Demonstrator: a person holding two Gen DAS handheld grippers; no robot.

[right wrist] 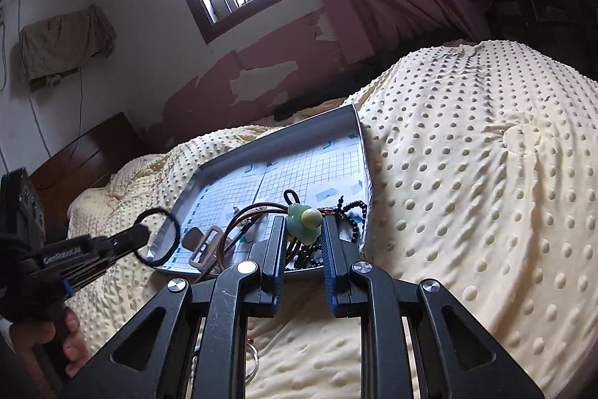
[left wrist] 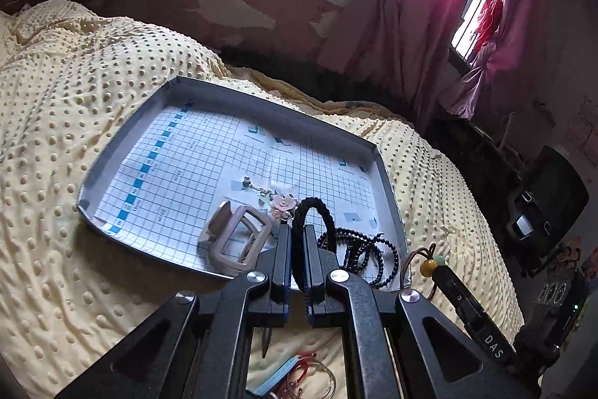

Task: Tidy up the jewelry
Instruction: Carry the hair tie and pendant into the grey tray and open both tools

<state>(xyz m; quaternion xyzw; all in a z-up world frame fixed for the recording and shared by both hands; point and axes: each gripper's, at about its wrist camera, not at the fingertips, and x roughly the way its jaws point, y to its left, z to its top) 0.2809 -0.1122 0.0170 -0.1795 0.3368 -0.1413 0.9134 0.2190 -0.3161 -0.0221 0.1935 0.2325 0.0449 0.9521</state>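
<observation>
Far half of the tray [left wrist: 125,141] is bare grid paper, open to me from above. Near end is crowded: pink buckle [left wrist: 239,242], flower charm [left wrist: 284,204] and black bead strand [left wrist: 358,245] lie close together. My right gripper [left wrist: 454,281] sits just beside the tray's near right corner. Dotted blanket [left wrist: 74,92] left of the tray is clear.

One tray [left wrist: 388,182] lies ahead of the jaws. In it: one buckle [left wrist: 239,238], one flower charm [left wrist: 282,206], one string of black beads [left wrist: 358,245]. One black loop [left wrist: 310,212] sits between the left jaws, one cord pendant [right wrist: 304,221] between the right. Two grippers, left [left wrist: 297,230] and right [right wrist: 302,223]. Below the left jaws, several rings on the bed; count unclear.
</observation>
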